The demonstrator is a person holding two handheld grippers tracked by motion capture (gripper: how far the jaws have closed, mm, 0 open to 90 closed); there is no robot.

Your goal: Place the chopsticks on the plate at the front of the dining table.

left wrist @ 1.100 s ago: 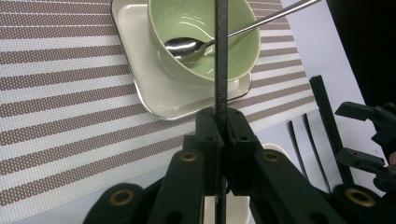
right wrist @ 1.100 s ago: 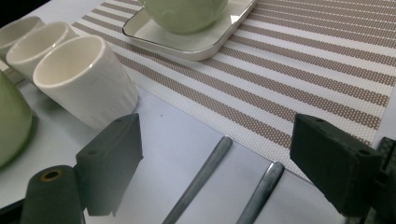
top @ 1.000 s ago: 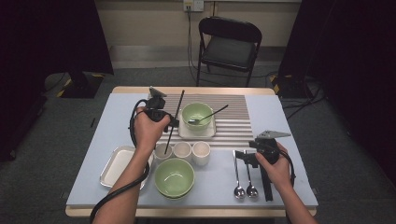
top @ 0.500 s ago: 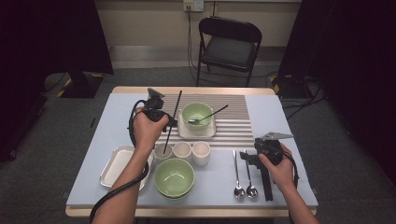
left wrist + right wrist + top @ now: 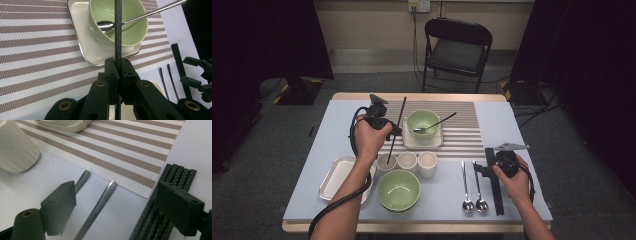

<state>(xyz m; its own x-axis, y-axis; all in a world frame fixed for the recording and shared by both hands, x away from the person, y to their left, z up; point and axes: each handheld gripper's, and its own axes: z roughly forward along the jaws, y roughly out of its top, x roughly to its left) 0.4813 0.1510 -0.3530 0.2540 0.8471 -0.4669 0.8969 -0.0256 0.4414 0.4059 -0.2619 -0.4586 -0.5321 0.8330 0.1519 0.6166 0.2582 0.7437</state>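
- The left hand-held gripper [image 5: 388, 131] is clamped on a black chopstick [image 5: 118, 37], its lower tip at the small cup [image 5: 386, 163] beside the placemat [image 5: 462, 131].
- The right hand-held gripper [image 5: 117, 205] hangs wide open, holding nothing, above the remaining chopsticks [image 5: 160, 212] and spoons [image 5: 474, 185] on the bench [image 5: 512, 120].
- Judged: table setting partly done.

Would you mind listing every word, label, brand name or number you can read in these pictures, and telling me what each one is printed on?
None: no readable text in any view.
Black chopstick held in the left gripper: fine marks along it, too small to read.
Green bowl, white cups, spoons, striped mat and metal tray: plain, no print.
Wall socket behind the chair: any marking is too small to tell.
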